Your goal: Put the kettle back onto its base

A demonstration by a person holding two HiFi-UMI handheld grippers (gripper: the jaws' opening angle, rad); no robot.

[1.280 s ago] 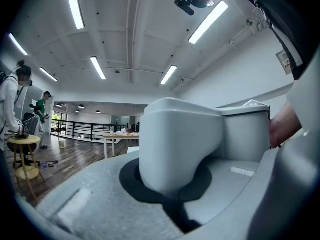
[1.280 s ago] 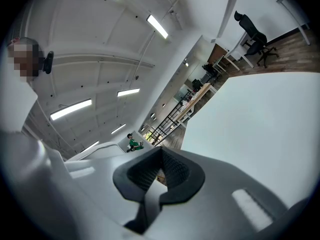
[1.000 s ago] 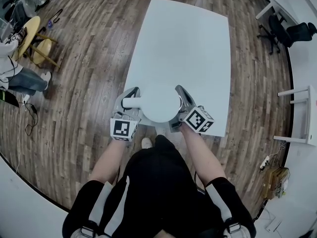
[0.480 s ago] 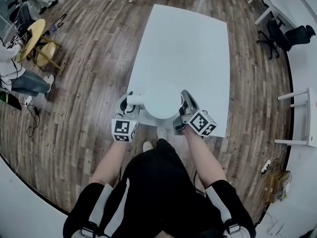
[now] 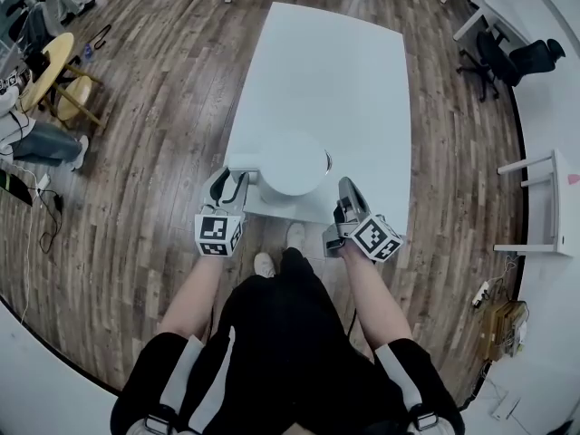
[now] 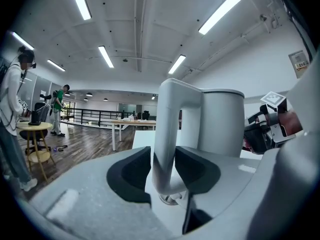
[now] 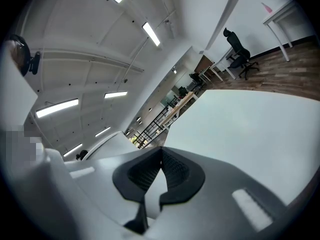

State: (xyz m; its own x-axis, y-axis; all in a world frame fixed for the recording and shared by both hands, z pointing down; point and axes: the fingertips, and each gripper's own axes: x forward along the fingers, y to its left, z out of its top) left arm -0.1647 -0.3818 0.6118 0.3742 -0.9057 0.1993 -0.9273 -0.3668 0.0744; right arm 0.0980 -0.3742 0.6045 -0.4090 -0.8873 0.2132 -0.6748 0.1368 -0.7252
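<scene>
The white kettle (image 5: 292, 163) stands upright on the white table (image 5: 344, 80), near its front edge; I cannot make out a base beneath it. Its handle (image 6: 167, 134) runs down between the jaws of my left gripper (image 6: 162, 169), which are opening, with the pads off the handle on both sides. In the head view the left gripper (image 5: 230, 185) sits at the kettle's left, at the handle (image 5: 243, 162). My right gripper (image 5: 347, 188) hangs at the table's front edge, right of the kettle and apart from it. Its pads (image 7: 161, 171) meet on nothing.
A round yellow stool (image 5: 54, 71) and a seated person's legs (image 5: 41, 143) are on the wood floor at the left. A black office chair (image 5: 507, 57) and white desks (image 5: 535, 198) stand at the right. The table's far half (image 5: 335, 53) is bare.
The left jaws have spread apart off the kettle's handle. The right gripper has drawn back from the kettle's side toward me, to the table's front edge.
</scene>
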